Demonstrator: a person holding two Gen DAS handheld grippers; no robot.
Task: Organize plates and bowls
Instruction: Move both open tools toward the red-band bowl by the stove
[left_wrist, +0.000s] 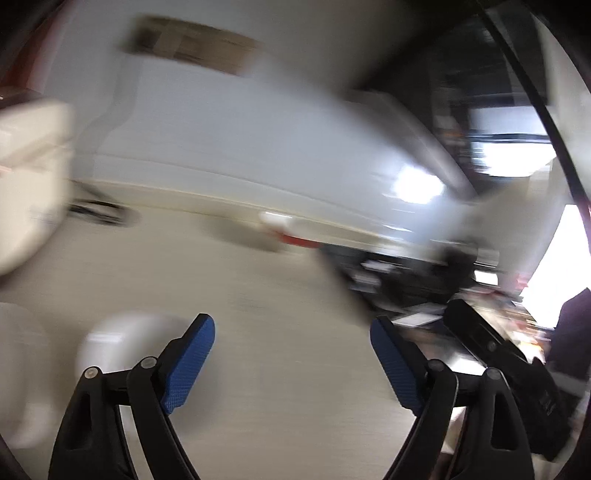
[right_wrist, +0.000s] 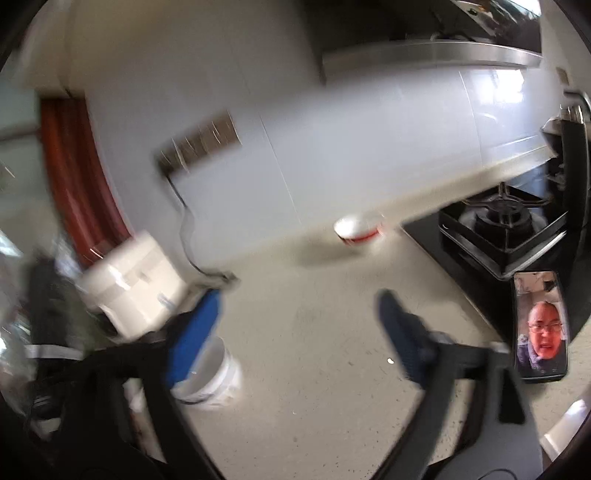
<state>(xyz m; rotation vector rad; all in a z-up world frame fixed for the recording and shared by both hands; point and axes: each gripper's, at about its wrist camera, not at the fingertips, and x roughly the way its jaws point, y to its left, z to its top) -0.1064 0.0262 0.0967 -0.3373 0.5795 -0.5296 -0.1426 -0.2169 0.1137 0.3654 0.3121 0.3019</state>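
Both your left gripper (left_wrist: 291, 330) and right gripper (right_wrist: 301, 308) released, fingers empty; red-and-white bowl (right_wrist: 357, 229) far across bench (right_wrist: 314, 369), by wall; risk: hasty reach knocks phone (right_wrist: 540, 325).

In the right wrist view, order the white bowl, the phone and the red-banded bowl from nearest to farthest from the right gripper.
From the right gripper:
1. White bowl, beside its left finger.
2. Phone, right, by the stove.
3. Red-banded bowl, far ahead near the wall.
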